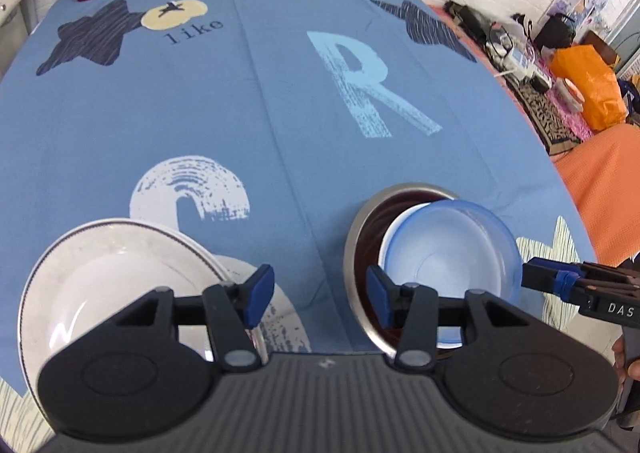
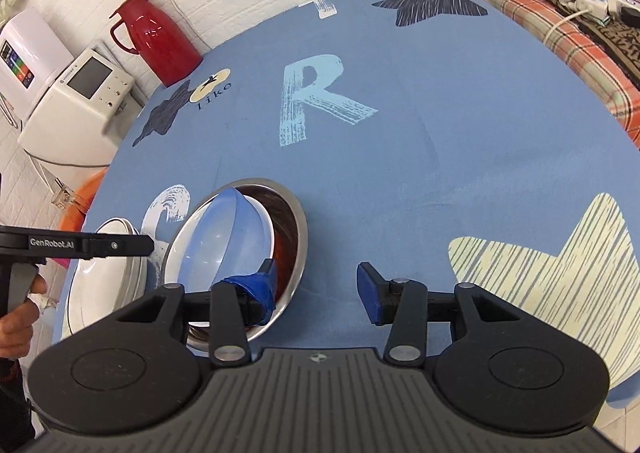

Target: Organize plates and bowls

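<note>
Beside steel bowl (image 2: 292, 253), right tool (image 2: 316, 289) agape.

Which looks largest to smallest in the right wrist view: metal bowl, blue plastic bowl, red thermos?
1. metal bowl
2. blue plastic bowl, nested tilted inside it
3. red thermos, though it stands far back on the table, so its small look is partly distance.

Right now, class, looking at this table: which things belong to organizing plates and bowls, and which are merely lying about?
Belong to the job:
white plate
steel bowl
translucent blue bowl, tilted inside the steel bowl
left claw and right claw, both open

Lying about:
red thermos jug
white appliance with a screen
orange bag
</note>
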The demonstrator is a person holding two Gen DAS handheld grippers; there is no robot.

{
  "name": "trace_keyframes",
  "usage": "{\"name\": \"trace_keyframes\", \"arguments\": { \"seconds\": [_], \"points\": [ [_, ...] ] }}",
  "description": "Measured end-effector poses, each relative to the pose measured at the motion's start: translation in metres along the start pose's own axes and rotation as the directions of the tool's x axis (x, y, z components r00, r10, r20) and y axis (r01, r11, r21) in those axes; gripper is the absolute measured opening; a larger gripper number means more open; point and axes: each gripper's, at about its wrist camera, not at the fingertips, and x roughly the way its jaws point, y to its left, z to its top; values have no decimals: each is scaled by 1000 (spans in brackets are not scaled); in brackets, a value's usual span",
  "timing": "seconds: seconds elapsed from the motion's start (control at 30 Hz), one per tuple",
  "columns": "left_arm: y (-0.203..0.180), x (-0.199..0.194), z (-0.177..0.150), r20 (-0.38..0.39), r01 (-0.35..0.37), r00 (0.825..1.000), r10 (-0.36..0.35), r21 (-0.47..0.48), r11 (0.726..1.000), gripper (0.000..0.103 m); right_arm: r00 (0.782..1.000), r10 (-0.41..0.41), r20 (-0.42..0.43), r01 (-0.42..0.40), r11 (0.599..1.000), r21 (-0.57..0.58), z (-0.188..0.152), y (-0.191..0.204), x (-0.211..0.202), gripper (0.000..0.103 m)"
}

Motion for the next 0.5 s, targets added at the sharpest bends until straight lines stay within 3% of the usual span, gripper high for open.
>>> {"name": "trace_keyframes", "arguments": {
  "seconds": [0.1,0.5],
  "points": [
    [1,10,2,-8,-37,999,37,3,999,49,1000,-11,-11,11,1000,-10,0,1,4,29],
    [-1,33,-4,-48,-11,999,12,26,1000,50,995,-61,-80,55,996,-75,2,9,28,30]
  ]
}}
